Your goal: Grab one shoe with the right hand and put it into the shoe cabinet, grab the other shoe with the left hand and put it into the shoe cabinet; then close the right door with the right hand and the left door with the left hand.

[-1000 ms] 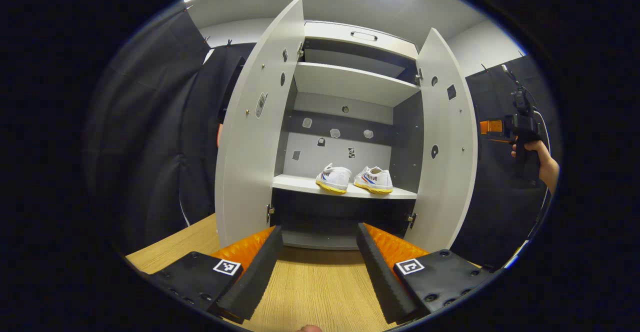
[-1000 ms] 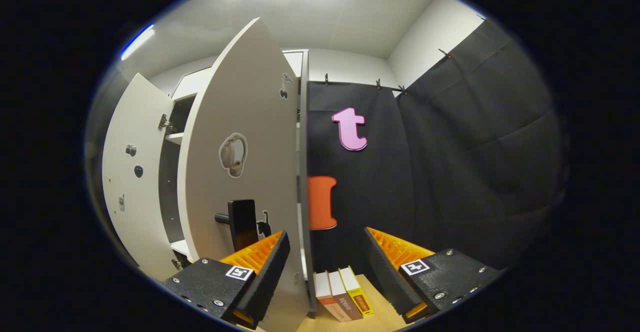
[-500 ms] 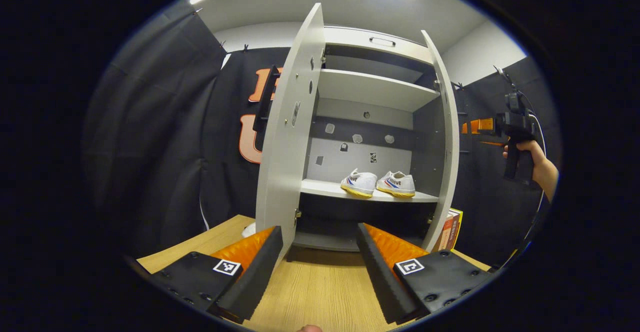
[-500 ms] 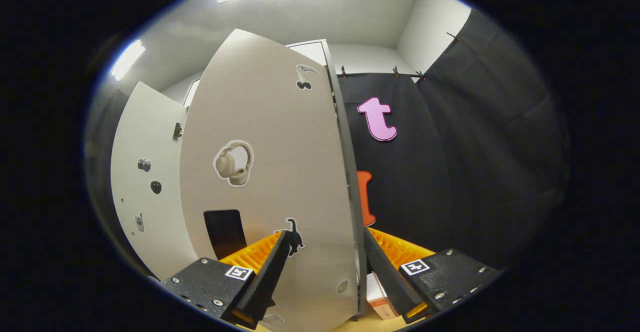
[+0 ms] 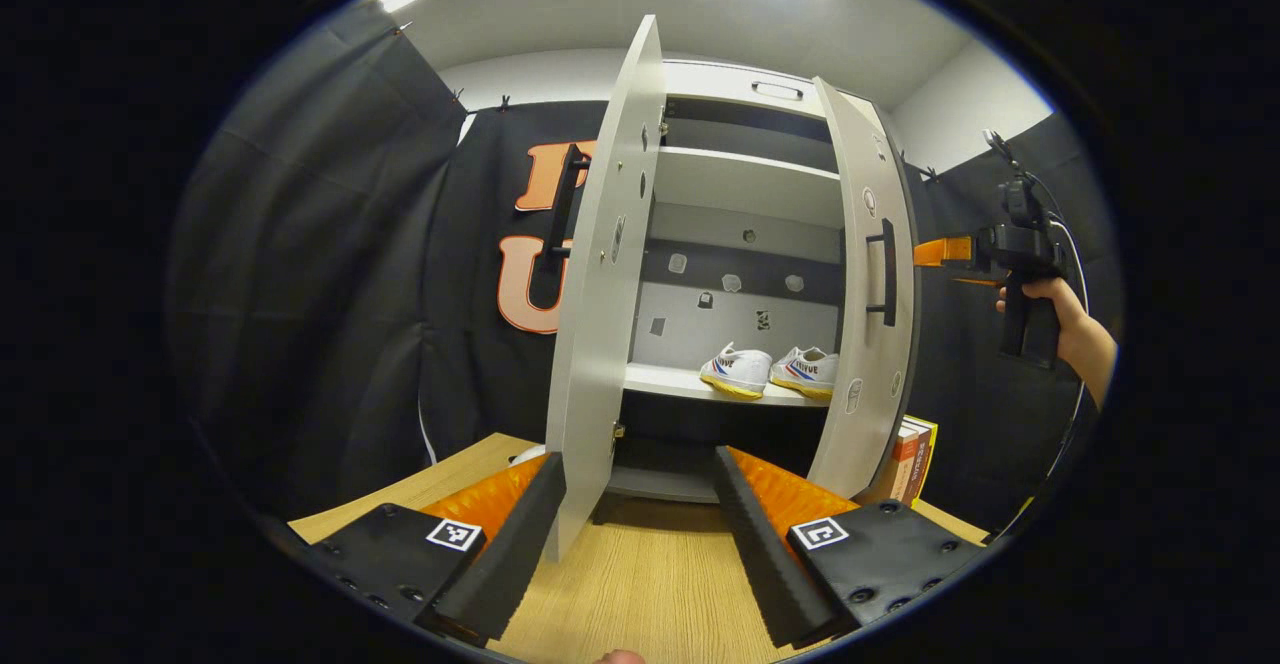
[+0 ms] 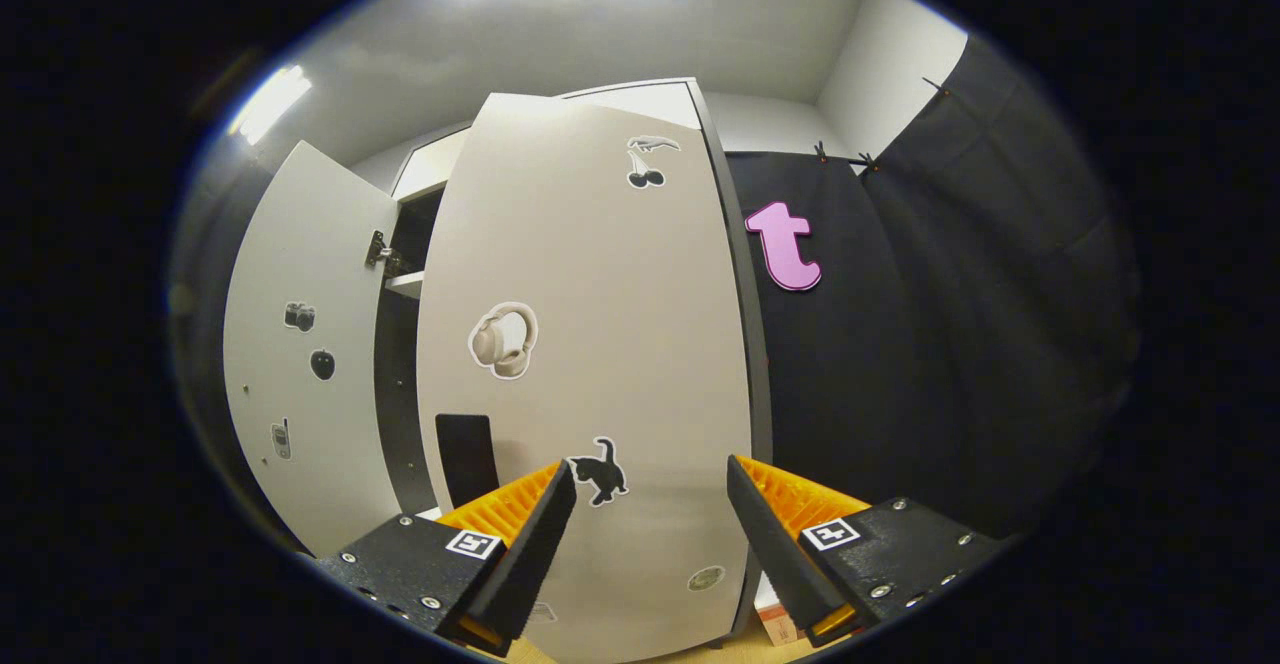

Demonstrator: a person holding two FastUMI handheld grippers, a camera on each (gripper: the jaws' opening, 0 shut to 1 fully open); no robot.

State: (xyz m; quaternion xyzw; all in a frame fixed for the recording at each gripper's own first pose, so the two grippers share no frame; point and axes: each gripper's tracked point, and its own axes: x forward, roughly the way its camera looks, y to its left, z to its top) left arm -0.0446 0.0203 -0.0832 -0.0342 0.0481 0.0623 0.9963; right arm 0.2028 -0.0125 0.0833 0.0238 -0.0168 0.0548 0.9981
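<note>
Shoes [image 5: 768,372] are sitting side by side on the lower shelf [image 5: 668,380] of the shoe cabinet [image 5: 745,169], with the right door [image 6: 590,364] standing partly shut and the left door [image 5: 600,294] wide open. Right gripper [image 6: 650,529] is facing the right door's outer face, jaws spread and holding nothing; left gripper [image 5: 635,534] is hovering over the table [image 5: 640,594], jaws likewise spread. Risk: a finger glancing off the right door could leave it ajar.

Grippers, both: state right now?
Left gripper: open, holding nothing, facing the shoe cabinet.
Right gripper: open, holding nothing, fingers at the right door.
</note>
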